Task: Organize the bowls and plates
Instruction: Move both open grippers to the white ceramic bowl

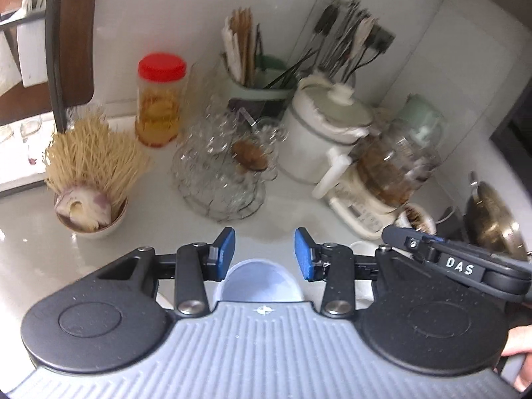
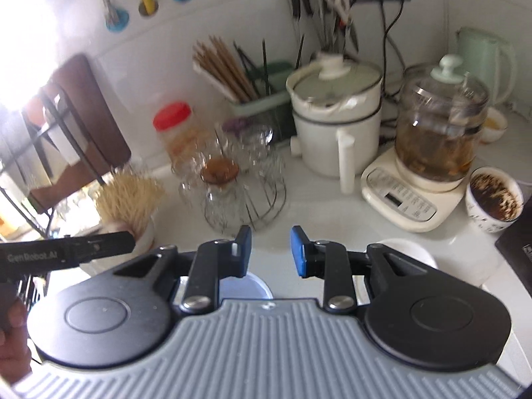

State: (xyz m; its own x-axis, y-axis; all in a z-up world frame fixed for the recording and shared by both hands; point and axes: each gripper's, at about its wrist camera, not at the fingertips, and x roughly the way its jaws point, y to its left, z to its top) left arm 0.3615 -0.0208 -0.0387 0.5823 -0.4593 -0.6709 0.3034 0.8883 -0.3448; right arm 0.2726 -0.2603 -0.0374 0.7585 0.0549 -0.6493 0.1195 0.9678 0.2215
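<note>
My left gripper is open and empty, hovering above a pale bluish-white bowl on the white counter; the bowl sits just below and between the blue pads. My right gripper is open and empty over the same counter. The bluish bowl shows below its left finger, mostly hidden by the gripper body. A white bowl sits behind its right finger. The right gripper also shows at the right edge of the left wrist view.
At the back stand a wire rack of glass cups, a toothpick cup, a red-lidded jar, a chopstick holder, a white pot, a glass kettle on its base and a cup with dregs.
</note>
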